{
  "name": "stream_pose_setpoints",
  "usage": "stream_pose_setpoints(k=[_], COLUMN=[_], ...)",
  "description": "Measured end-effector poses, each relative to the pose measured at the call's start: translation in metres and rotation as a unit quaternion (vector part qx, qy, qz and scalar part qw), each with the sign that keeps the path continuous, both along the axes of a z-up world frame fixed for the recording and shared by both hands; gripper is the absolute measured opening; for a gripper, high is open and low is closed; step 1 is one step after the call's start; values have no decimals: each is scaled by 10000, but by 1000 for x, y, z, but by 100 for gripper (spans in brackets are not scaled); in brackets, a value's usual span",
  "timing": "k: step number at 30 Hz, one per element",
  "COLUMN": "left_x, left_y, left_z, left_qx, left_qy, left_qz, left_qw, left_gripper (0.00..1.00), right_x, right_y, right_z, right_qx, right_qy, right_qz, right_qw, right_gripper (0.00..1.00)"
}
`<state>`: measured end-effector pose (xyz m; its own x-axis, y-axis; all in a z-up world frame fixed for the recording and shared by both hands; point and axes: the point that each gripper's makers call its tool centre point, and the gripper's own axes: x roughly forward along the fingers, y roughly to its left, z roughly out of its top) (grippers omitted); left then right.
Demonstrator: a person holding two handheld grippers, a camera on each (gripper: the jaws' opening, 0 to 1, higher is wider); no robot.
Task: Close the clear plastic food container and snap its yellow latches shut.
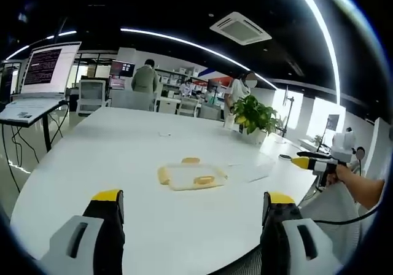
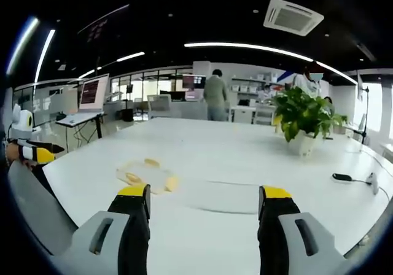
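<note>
The clear plastic food container (image 1: 190, 177) lies flat on the white table (image 1: 123, 152), with yellow latches at its left, far and near sides. In the right gripper view the container (image 2: 146, 175) sits left of centre, and a flat clear lid-like sheet (image 2: 228, 196) lies just to its right. My left gripper (image 1: 193, 196) is open, well short of the container, with nothing between its jaws. My right gripper (image 2: 205, 191) is open too, and empty. The right gripper (image 1: 310, 162) also shows at the table's right edge, held by a hand.
A potted plant (image 1: 255, 116) stands at the far right of the table (image 2: 304, 115). A black cable with a small device (image 2: 341, 177) lies near it. A laptop on a stand (image 1: 43, 72) is at the left, and people and chairs are beyond the table.
</note>
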<state>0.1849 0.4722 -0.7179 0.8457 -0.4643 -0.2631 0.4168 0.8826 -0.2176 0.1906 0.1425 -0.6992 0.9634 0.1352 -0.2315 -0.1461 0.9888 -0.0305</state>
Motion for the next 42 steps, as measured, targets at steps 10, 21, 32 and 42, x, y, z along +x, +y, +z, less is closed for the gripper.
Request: stream_pose_setpoints(k=[10, 21, 32, 42], left_x=[1, 1, 2, 4], left_y=[3, 3, 7, 10], left_z=[-3, -2, -2, 4], left_qx=[50, 7, 23, -220], left_qy=[43, 43, 37, -19], left_qz=[45, 76, 148, 312], left_qw=[10000, 10000, 9999, 9993], left_gripper=[90, 89, 89, 91], right_x=[0, 0, -1, -1], right_y=[5, 4, 6, 6], right_z=[-5, -5, -8, -10], right_qx=[-3, 5, -24, -4], right_qy=[146, 147, 242, 285], right_qz=[128, 92, 154, 158], right_qw=[9998, 9998, 9996, 9995], right_gripper=[68, 68, 68, 68])
